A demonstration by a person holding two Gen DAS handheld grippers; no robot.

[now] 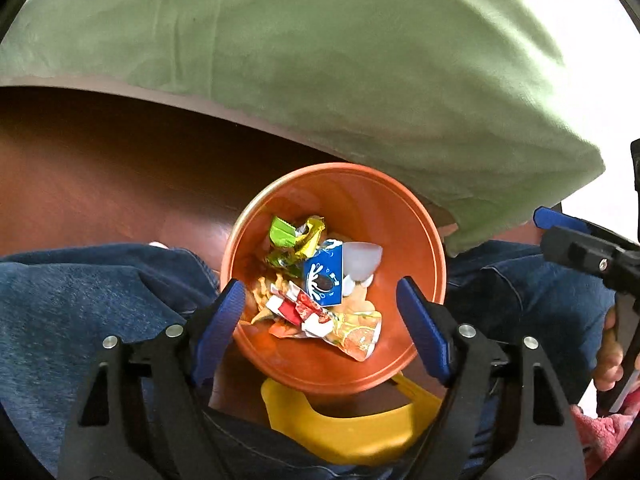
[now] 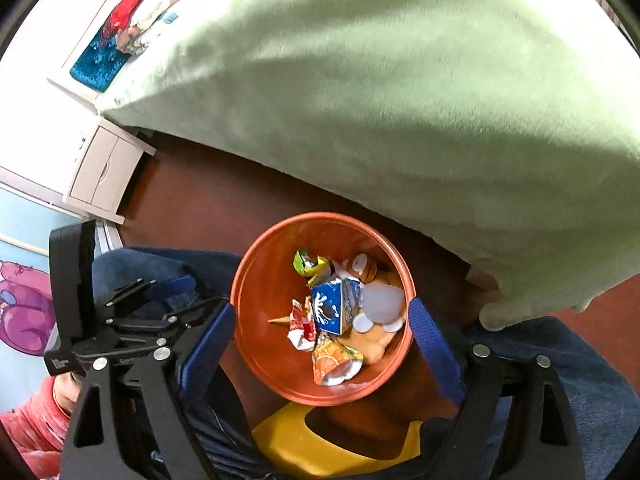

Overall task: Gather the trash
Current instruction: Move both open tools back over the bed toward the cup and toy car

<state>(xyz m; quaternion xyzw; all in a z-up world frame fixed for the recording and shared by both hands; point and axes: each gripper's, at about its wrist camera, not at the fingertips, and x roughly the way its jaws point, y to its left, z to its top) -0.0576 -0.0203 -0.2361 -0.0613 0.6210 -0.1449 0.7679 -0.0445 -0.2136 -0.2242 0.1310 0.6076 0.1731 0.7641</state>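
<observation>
Both grippers hang over the orange bin (image 1: 280, 364), pointing steeply down into it. Left gripper (image 1: 322, 312): jaws wide, nothing between them. Right gripper (image 2: 322, 338): jaws wide too, and empty. The drop looks done; the trash sits on the bin floor.

Contents, left to right in the left wrist view: green-and-gold foil wrapper (image 1: 294, 240), red-and-white crumpled wrapper (image 1: 298, 308), blue carton (image 1: 326, 276), orange-print juice pouch (image 1: 358, 338), translucent white lid (image 1: 362, 258).

To finish this step well, keep both sets of jaws wide and lift straight up, so that no pad clips the rim. The pads sit very close to the bin wall on both sides, so avoid any sideways drift. Judgement: the bin looks light and could tip if nudged.

Hard to make out:
- Whether the pads touch the rim; the fisheye flattens depth.
- The yellow plastic object (image 1: 344, 428) below the bin is cut off by the grippers; its identity is unclear.
- The green blanket (image 1: 360, 80) covers the bed, so any trash remaining there is unseen.
- The denim-clad legs (image 1: 80, 300) flank the bin and hide the floor beside it.
- The items under the top layer of trash.
</observation>
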